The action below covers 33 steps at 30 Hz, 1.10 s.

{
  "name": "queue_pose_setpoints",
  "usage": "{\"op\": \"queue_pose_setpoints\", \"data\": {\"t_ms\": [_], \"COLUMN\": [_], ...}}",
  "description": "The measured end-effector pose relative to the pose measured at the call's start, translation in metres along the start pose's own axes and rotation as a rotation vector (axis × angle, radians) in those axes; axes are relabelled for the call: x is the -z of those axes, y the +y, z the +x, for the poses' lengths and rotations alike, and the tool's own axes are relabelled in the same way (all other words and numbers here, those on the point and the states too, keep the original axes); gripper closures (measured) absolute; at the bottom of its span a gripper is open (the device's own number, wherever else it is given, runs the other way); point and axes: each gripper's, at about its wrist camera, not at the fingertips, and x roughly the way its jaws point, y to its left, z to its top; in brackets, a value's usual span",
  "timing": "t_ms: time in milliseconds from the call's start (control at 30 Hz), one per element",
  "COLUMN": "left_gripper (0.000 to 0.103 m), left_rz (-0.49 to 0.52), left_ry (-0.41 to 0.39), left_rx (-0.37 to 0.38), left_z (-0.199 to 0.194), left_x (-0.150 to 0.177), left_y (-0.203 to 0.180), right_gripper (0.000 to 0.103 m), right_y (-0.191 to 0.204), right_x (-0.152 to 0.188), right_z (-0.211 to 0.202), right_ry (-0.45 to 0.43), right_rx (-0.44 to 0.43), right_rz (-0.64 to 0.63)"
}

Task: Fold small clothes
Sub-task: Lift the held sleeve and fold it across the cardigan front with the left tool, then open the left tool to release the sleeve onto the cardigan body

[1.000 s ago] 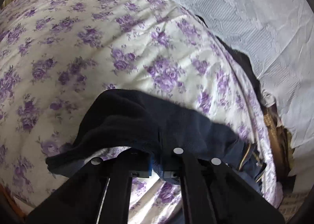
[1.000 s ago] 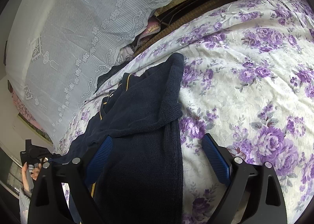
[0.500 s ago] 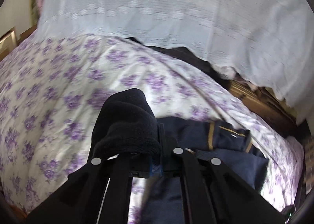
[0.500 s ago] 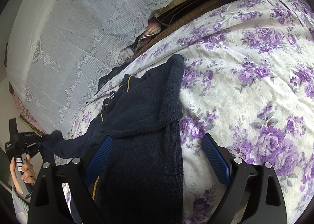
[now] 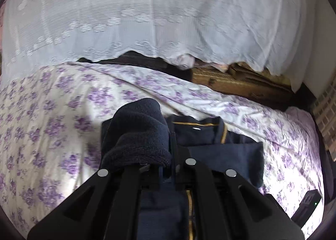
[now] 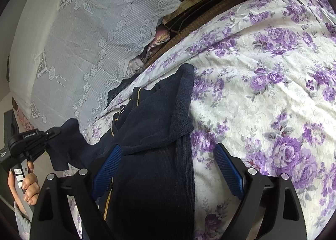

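Observation:
A navy knit cardigan [image 6: 155,156] with yellow trim lies on the floral bedspread [image 6: 262,97]; its collar [image 5: 201,128] faces the far side. My left gripper [image 5: 170,156] is shut on one sleeve [image 5: 138,135], which bunches over its left finger and hangs lifted above the garment. From the right wrist view that same left gripper [image 6: 49,135] shows at the left edge with the sleeve [image 6: 71,137] draped from it, held by a hand [image 6: 27,185]. My right gripper [image 6: 168,166] stands open low over the cardigan's body, blue pads [image 6: 229,168] wide apart, pinching nothing.
A white lace cloth [image 5: 168,15] hangs along the far side of the bed. Below its hem are a brown woven mat [image 5: 241,80] and a pink padded garment [image 6: 155,44]. A dark boxy object [image 5: 308,202] sits at the bed's lower right.
My left gripper has risen and swung with the sleeve toward the cardigan's body, rolling as it went, so the collar now shows ahead of it. The right gripper has stayed put.

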Motion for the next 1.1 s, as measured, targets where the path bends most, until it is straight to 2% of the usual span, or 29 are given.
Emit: {"op": "queue_pose_setpoints", "data": {"t_ms": [167, 333, 467, 533, 600, 667, 700, 733, 767, 833, 933, 1033, 1100], "left_gripper": [0.099, 0.099, 0.099, 0.094, 0.091, 0.073, 0.052, 0.038, 0.032, 0.013, 0.009, 0.005, 0.005], "left_rz": [0.074, 0.169, 0.232, 0.256, 0.265, 0.273, 0.281, 0.288, 0.299, 0.343, 0.439, 0.538, 0.548], "left_ry": [0.019, 0.077, 0.121, 0.142, 0.131, 0.137, 0.145, 0.139, 0.121, 0.088, 0.106, 0.077, 0.060], "left_rx": [0.003, -0.026, -0.074, -0.092, -0.091, -0.083, -0.082, -0.084, -0.088, -0.092, -0.081, -0.137, -0.144], "left_z": [0.021, 0.062, 0.094, 0.107, 0.105, 0.104, 0.102, 0.098, 0.092, 0.074, 0.051, 0.025, 0.008], "left_x": [0.017, 0.051, 0.079, 0.091, 0.092, 0.091, 0.092, 0.093, 0.093, 0.092, 0.090, 0.088, 0.083], "left_y": [-0.037, -0.073, -0.086, -0.087, -0.088, -0.089, -0.089, -0.090, -0.091, -0.091, -0.089, -0.077, -0.061], "right_gripper": [0.013, 0.013, 0.013, 0.013, 0.013, 0.013, 0.013, 0.013, 0.013, 0.013, 0.013, 0.013, 0.013], "right_y": [0.000, 0.000, 0.000, 0.000, 0.000, 0.001, 0.001, 0.001, 0.001, 0.001, 0.001, 0.002, 0.004], "right_x": [0.000, 0.000, 0.000, 0.000, 0.000, 0.000, 0.000, 0.001, 0.001, 0.001, 0.001, 0.002, 0.002], "right_z": [0.000, 0.000, 0.000, 0.000, 0.001, 0.001, 0.001, 0.001, 0.001, 0.001, 0.000, 0.000, 0.000], "right_ry": [0.001, 0.001, 0.001, 0.001, 0.001, 0.002, 0.001, 0.000, 0.000, 0.000, -0.001, -0.002, 0.000], "right_rx": [0.001, 0.000, 0.000, 0.000, 0.000, 0.000, 0.001, 0.001, -0.001, 0.002, 0.001, 0.003, 0.006], "right_rz": [-0.001, 0.000, 0.000, -0.001, -0.001, -0.001, 0.000, 0.000, 0.001, 0.000, 0.000, 0.001, -0.007]}}
